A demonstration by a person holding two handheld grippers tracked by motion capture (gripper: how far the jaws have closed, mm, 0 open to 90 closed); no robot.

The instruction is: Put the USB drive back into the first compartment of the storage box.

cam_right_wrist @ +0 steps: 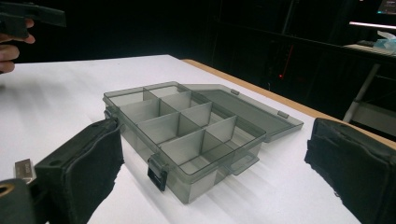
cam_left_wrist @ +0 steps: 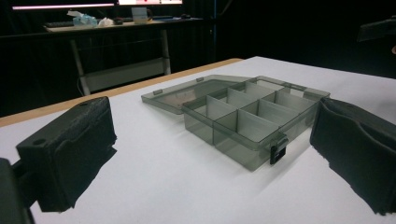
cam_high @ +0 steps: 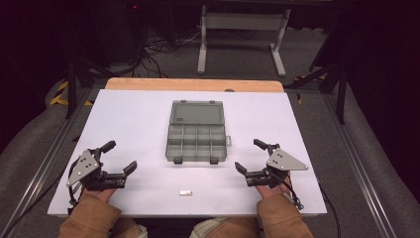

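Both jaws stand wide apart and hold nothing: the left gripper (cam_high: 120, 155) and right gripper (cam_high: 249, 154) rest low on the white table (cam_high: 138, 129), flanking a smoky translucent organizer box (cam_high: 196, 143). Its lid (cam_high: 196, 112) lies flat open behind empty divided compartments. A small silvery piece (cam_high: 185, 193) sits nearer the person, between the grippers.

1 table (cam_high: 129, 129). 1 box (cam_high: 196, 143), lid open, at table centre: 8 compartments, 2 rows x 4, and 2 black latches on its near side. 1 small silver piece (cam_high: 185, 193) nr the table's near edge. 2 grippers: left (cam_high: 120, 157), right (cam_high: 248, 156), jaws apart, at near corners.
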